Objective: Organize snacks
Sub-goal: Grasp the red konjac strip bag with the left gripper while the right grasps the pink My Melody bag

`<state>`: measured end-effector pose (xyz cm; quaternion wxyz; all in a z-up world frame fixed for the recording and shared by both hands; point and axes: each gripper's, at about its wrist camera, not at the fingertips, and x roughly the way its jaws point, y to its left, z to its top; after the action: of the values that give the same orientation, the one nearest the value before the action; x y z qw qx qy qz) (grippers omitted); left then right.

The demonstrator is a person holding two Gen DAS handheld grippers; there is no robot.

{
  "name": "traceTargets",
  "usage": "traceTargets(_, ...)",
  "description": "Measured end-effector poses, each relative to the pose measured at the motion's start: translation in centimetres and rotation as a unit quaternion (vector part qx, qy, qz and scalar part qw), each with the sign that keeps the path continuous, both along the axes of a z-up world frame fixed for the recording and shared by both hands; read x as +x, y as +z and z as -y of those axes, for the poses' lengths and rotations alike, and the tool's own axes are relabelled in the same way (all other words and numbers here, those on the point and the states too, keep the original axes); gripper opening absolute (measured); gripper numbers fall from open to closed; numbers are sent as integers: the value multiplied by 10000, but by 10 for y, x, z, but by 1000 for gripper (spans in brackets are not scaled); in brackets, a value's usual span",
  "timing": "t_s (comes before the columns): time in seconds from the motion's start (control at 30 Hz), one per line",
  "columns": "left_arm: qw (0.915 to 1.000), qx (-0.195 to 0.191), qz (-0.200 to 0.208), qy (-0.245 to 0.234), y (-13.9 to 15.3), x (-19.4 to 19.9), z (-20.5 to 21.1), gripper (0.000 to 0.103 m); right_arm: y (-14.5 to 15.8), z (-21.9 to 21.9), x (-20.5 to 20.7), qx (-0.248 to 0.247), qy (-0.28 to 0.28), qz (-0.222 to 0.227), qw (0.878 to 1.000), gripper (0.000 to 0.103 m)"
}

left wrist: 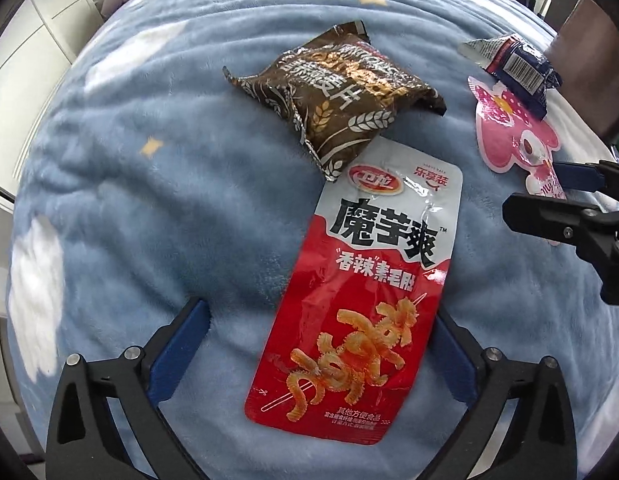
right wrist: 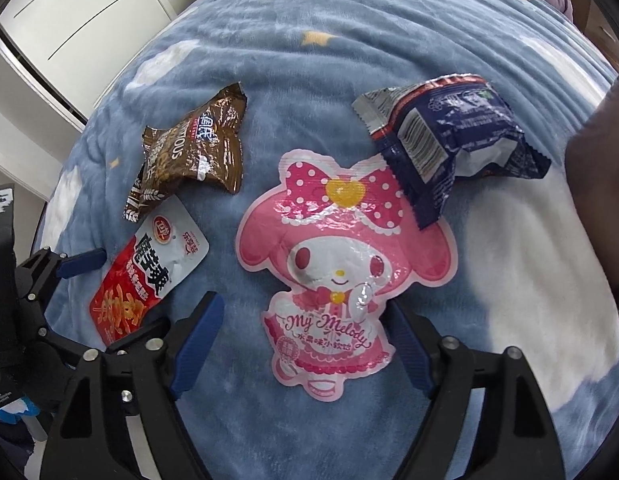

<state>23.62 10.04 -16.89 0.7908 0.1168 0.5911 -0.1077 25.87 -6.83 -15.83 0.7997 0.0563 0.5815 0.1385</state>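
- Your left gripper (left wrist: 321, 360) is wide open. Its fingers sit on both sides of the red pack (left wrist: 349, 300), not pinching it.
- The brown bag (left wrist: 337, 92) lies just past the red pack and rests on its top corner.
- To the right of the red pack lies the pink bunny pack (right wrist: 341, 260). Your right gripper (right wrist: 305, 344) is open around its bottom end.
- The dark blue bag (right wrist: 453, 144) covers one bunny ear.
- All four snacks still lie loose on the blue blanket (right wrist: 289, 60). I think sorting has hardly begun.
- No box or tray is in sight.
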Motion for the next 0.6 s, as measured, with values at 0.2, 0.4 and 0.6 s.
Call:
traceTargets(0.2, 10000, -25, -23, 10, -4, 8, -3, 102, -4, 2, 4, 254, -101, -83, 9996, 103)
traceTargets(0.4, 9999, 84, -77, 40, -6, 2, 1, 102, -8, 3, 7, 451, -47, -198, 9988, 103)
traceTargets(0.6, 9991, 174, -359, 107, -10, 15, 12, 102, -7, 4, 10, 472, -52, -295, 9984, 103)
